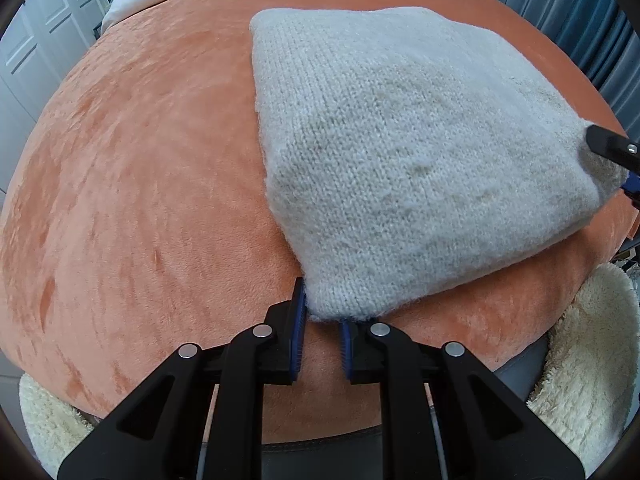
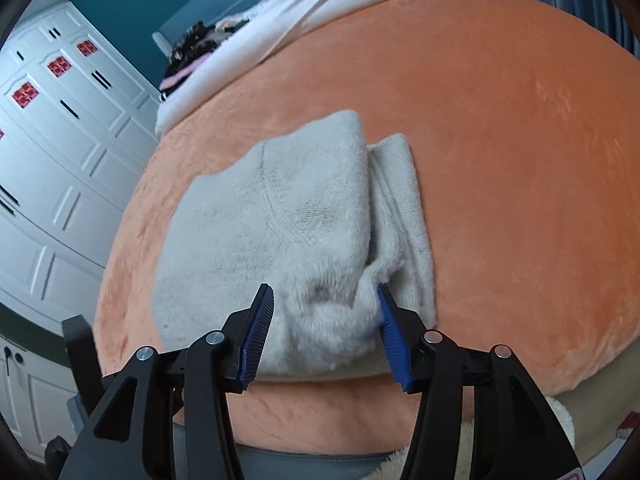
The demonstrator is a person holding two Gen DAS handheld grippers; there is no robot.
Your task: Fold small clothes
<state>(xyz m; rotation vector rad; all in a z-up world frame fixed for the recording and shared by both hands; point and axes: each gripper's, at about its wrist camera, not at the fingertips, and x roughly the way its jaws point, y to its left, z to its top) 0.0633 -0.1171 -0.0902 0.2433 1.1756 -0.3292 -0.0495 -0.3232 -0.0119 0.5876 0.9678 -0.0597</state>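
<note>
A folded pale grey knitted garment [image 1: 400, 152] lies on an orange plush bed cover [image 1: 140, 200]. My left gripper [image 1: 323, 314] is at its near corner, jaws apart with the corner tip between them. In the right wrist view the garment [image 2: 272, 232] shows a folded top layer and a sleeve-like strip at the right. My right gripper [image 2: 326, 312] is open, its jaws straddling the near edge of the garment. The right gripper's finger also shows in the left wrist view [image 1: 612, 148] at the garment's far right corner.
White bedding [image 2: 320, 4] and a pile of dark clothes [image 2: 196, 48] lie at the far end of the bed. White cupboards [image 2: 60, 140] stand at the left. A cream fluffy rug [image 1: 588, 360] lies below the bed's near edge.
</note>
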